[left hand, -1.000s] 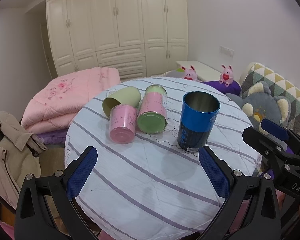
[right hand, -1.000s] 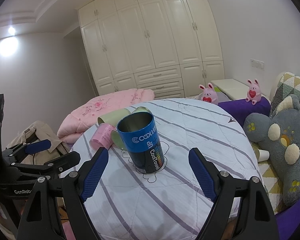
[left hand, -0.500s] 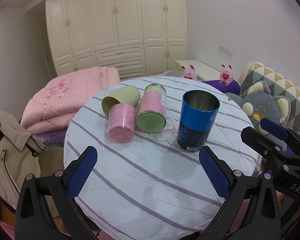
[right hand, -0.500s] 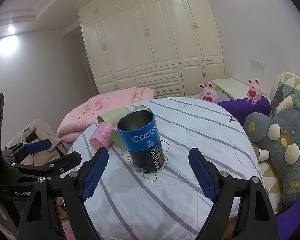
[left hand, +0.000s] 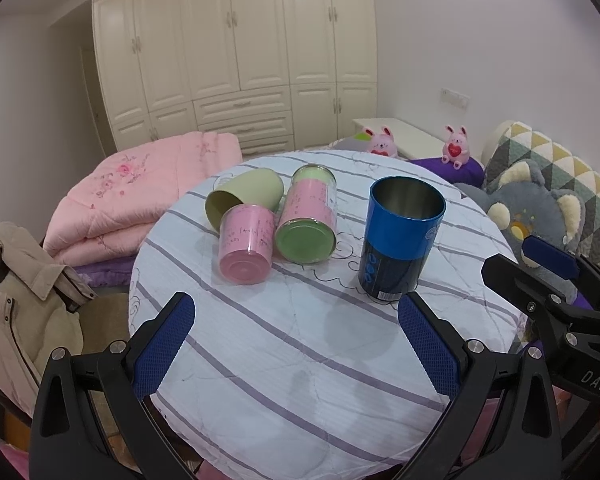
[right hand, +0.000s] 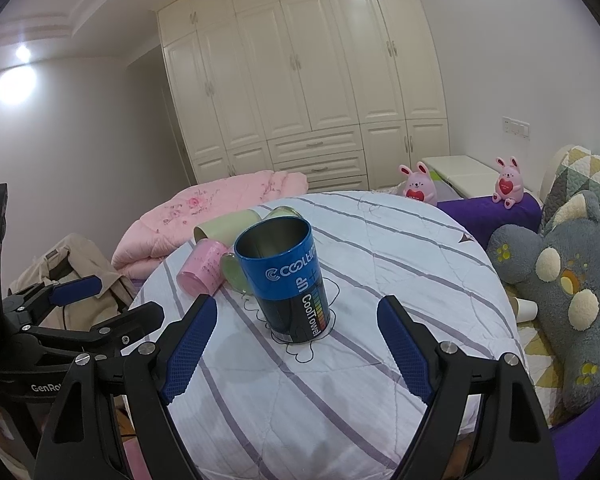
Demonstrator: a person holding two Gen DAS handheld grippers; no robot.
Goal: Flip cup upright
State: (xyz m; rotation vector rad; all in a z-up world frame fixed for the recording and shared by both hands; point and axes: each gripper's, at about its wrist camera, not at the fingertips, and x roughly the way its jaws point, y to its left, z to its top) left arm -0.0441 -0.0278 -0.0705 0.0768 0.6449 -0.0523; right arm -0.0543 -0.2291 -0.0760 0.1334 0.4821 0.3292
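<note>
We are holding both grippers low over the near edge of the round worktop, which is wearing a white cloth with purple stripes. The left gripper is keeping its jaws wide apart with nothing between them, and the right gripper is doing the same — its blue pads are framing the blue cup from a little way back without touching it. That cup is standing upright, mouth open to the ceiling, at about 1 o'clock from the left gripper and at 12 o'clock, slightly left, from the right one. Farther back, at about 11 o'clock in the left wrist view, three more cups are lying on their sides in a tight cluster: a pink cup, a green-based cup with a pink label just beside it, and a pale green cup behind them. A folded pink quilt is lying beyond the worktop at 10 o'clock, and a grey plush toy is sitting at 3 o'clock in the right wrist view.
</note>
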